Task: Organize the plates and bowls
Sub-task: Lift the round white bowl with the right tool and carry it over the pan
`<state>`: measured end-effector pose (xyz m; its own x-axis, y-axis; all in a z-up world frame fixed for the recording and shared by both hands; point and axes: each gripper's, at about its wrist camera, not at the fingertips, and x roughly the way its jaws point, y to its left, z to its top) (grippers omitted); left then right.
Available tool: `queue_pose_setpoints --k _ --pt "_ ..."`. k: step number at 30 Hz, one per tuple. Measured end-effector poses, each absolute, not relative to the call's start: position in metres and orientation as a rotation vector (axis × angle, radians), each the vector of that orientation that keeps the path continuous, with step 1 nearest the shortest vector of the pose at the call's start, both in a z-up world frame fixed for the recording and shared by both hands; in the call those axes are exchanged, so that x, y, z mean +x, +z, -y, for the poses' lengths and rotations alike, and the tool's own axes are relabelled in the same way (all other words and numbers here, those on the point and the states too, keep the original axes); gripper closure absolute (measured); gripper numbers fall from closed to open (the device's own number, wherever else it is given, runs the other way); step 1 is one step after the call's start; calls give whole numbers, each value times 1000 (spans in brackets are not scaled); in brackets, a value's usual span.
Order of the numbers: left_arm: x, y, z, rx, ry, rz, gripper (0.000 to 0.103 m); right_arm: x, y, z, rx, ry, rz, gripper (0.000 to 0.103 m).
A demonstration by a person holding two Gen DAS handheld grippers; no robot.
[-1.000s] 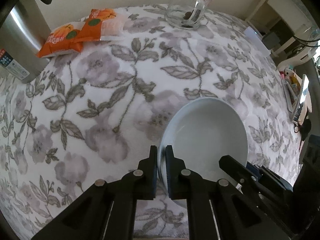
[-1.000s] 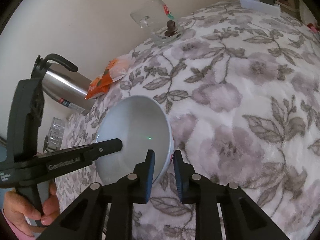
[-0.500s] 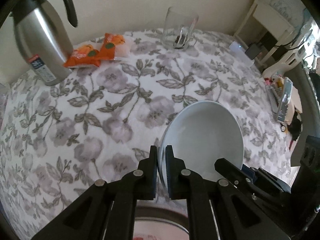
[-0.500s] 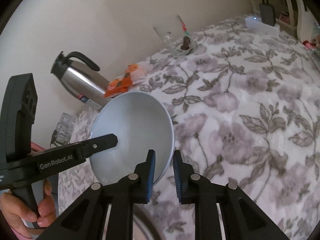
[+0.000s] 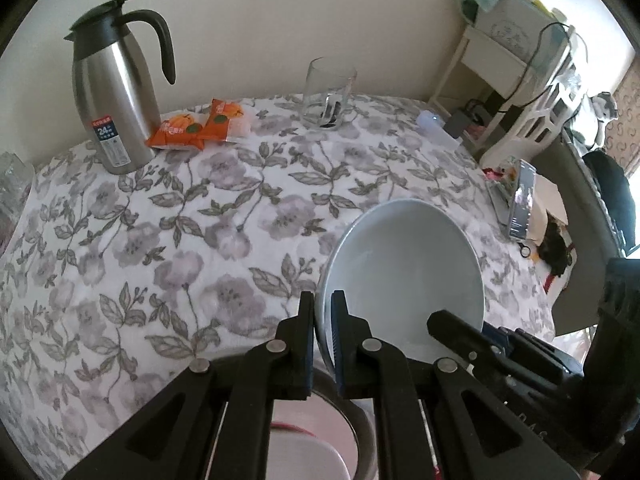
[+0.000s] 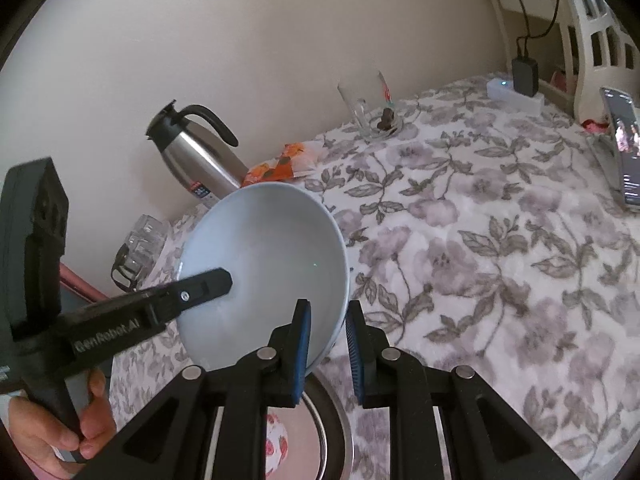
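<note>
A pale blue bowl [image 5: 404, 272] is held in the air above the flowered tablecloth [image 5: 160, 240]. My left gripper [image 5: 322, 312] is shut on its left rim. My right gripper [image 6: 326, 324] is shut on the opposite rim of the same bowl [image 6: 264, 264]. The right gripper's finger [image 5: 460, 330] also shows in the left wrist view at the bowl's lower right. Below both grippers lies a round metal-rimmed dish [image 6: 328, 432] with a pink inside and a red-patterned object [image 6: 276, 444] in it; it also shows in the left wrist view [image 5: 356, 432].
A steel thermos jug [image 5: 112, 100] stands at the back left by the wall. Orange snack packets [image 5: 196, 128] lie beside it. A glass mug [image 5: 326, 96] stands at the back middle. A phone [image 6: 624, 152] leans at the table's right edge. A clear glass [image 6: 136, 248] stands at the far left.
Both grippers have lifted the bowl higher and pulled it back toward the near edge. The metal-rimmed dish has come into view beneath them.
</note>
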<state>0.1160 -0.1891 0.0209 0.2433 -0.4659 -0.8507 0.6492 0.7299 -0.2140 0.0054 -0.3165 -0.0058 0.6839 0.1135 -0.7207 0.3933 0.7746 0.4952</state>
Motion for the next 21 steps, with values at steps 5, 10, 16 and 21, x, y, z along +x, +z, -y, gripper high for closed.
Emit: queue_pose_setpoints --k 5,10,16,21 --pt "97 31 173 150 -778 -1024 94 -9 0 306 669 -166 -810 83" --pt "80 35 159 124 -771 -993 93 -20 1 297 659 -162 -804 83" --pt "65 32 139 72 -752 -965 93 -30 9 286 629 -144 -786 83" --pt "50 35 122 59 -722 -918 93 -33 17 273 588 -136 -782 83"
